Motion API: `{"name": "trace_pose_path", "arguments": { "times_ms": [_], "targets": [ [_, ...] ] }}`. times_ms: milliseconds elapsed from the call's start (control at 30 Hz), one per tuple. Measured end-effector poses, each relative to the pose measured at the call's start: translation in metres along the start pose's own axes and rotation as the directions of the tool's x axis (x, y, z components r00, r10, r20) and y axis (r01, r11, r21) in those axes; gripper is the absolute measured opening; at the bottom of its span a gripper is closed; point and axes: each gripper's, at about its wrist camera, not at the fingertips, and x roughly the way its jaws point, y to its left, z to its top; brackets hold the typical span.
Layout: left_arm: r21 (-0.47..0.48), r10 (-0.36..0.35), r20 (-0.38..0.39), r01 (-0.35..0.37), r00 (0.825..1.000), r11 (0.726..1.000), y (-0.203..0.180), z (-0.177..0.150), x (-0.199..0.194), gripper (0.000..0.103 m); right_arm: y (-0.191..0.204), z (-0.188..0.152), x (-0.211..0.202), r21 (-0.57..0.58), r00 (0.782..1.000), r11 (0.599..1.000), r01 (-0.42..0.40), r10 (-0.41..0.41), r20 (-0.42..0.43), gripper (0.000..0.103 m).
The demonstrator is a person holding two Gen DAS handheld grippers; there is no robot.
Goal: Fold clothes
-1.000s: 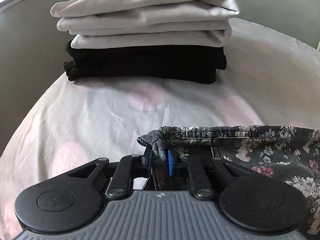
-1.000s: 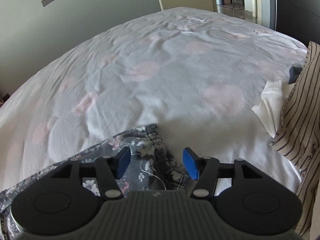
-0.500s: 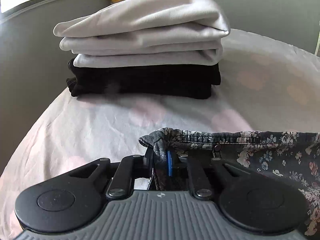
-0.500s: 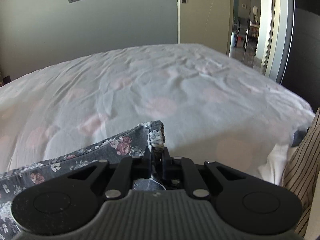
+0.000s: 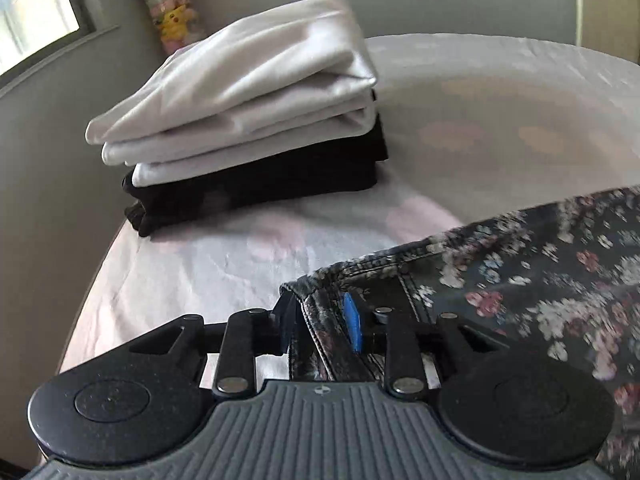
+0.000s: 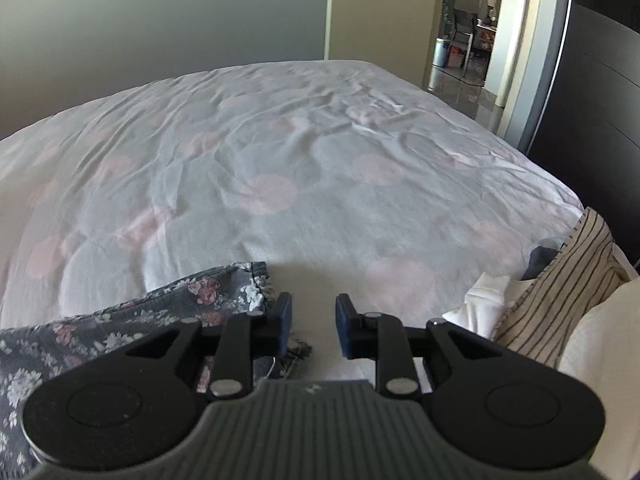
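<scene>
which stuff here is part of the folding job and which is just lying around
Part of the job:
- floral garment
- left tongs, shut on its corner
- right tongs, open beside its other end
- folded stack
- striped garment and white cloth, probably waiting

Lying about:
- plush toys
- bin in the hallway

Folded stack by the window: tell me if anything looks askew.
The white layers fan out past the black clothes beneath at the near-left end, so the edges do not line up. Nothing is toppling or spilled.
</scene>
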Motion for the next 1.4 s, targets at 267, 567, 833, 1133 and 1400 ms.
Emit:
{"name": "trace_pose_path", "arguments": {
  "times_ms": [267, 567, 833, 1133, 1400],
  "targets": [
    [0.354, -0.135, -0.068, 0.151, 0.988, 0.923, -0.025, -0.044, -0.092, 0.033, -0.023, -0.023, -0.099, -0.198, 0.994, 0.974, -0.109, 0.104, -0.034, 0.027],
    [0.588, -0.168, -0.293, 0.316, 0.941, 0.744, -0.043, -0.11, -0.131, 0.036, -0.053, -0.095, -0.195, -0.355, 0.986, 0.921, -0.161, 0.134, -0.102, 0.033],
    [0.687, -0.108, -0.39, 0.367, 0.914, 0.626, -0.043, -0.162, -0.143, 0.036, -0.078, -0.161, -0.237, -0.396, 0.982, 0.905, -0.154, 0.096, -0.161, 0.036],
    [0.881, -0.087, -0.27, 0.282, 0.959, 0.38, -0.049, -0.202, -0.15, 0.037, -0.086, -0.192, -0.245, -0.356, 0.985, 0.931, -0.074, 0.014, -0.169, 0.036],
    [0.962, -0.129, -0.236, 0.251, 0.963, 0.111, -0.067, -0.256, -0.148, 0.048, -0.096, -0.209, -0.256, -0.374, 0.98, 0.927, -0.006, -0.068, -0.185, 0.037]
  ]
}}
